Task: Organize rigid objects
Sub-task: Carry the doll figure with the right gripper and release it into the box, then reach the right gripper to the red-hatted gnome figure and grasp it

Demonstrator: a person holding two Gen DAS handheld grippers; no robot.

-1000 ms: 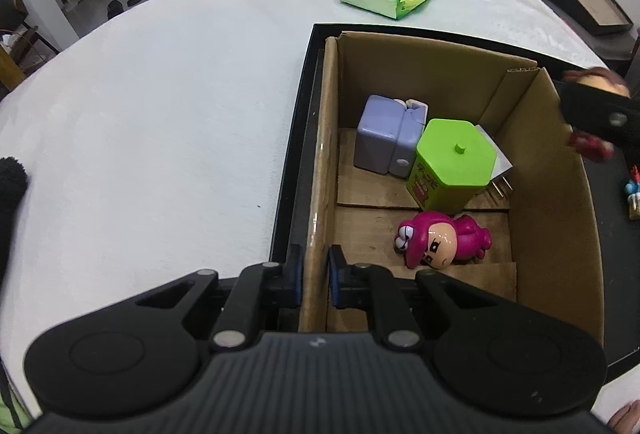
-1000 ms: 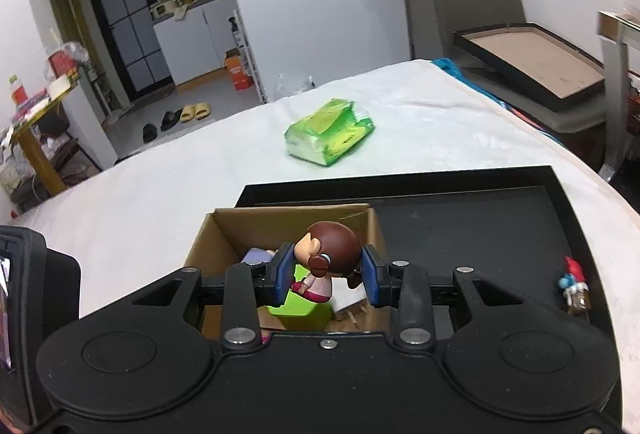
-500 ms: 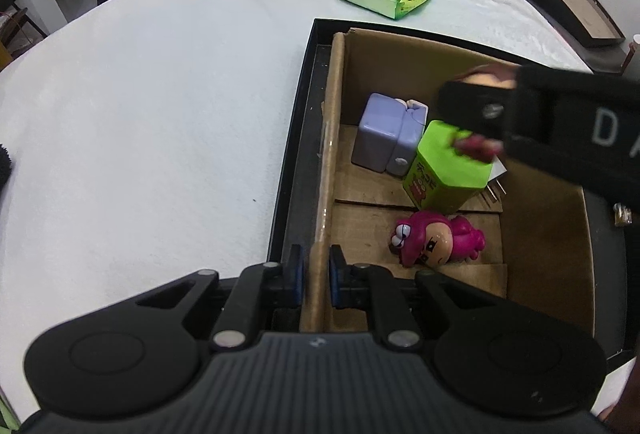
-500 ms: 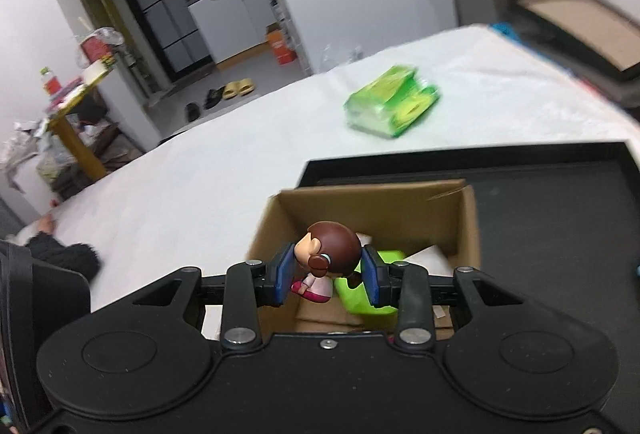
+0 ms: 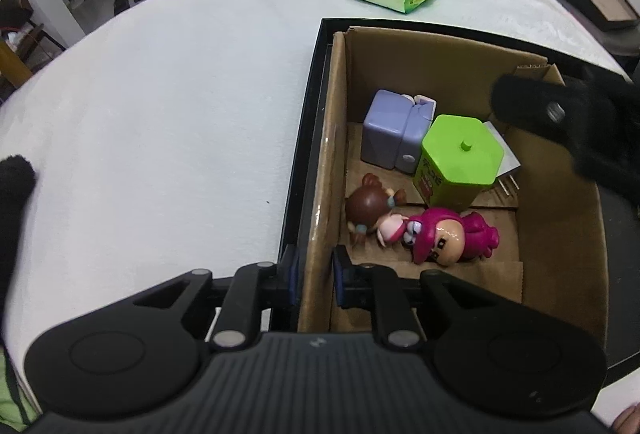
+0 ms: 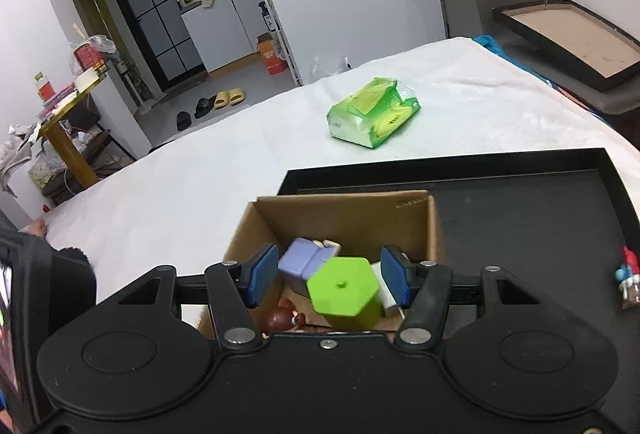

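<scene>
right gripper (image 6: 328, 280): jaws opening, empty, above cardboard box (image 5: 452, 58) | brown-haired figurine (image 5: 370, 210): on box floor below it, touching pink figurine (image 5: 448, 234) | left gripper (image 5: 314, 276): jaws opening, straddling box's near wall

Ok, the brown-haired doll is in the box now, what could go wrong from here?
The left gripper straddles the cardboard box wall and its jaws are opening, so the box may shift on the black tray. The right gripper, opening with nothing between its pads, hangs just above the green hexagonal tin and could knock it when withdrawing. The brown-haired doll lies against the pink figure, crowding further drops.
</scene>
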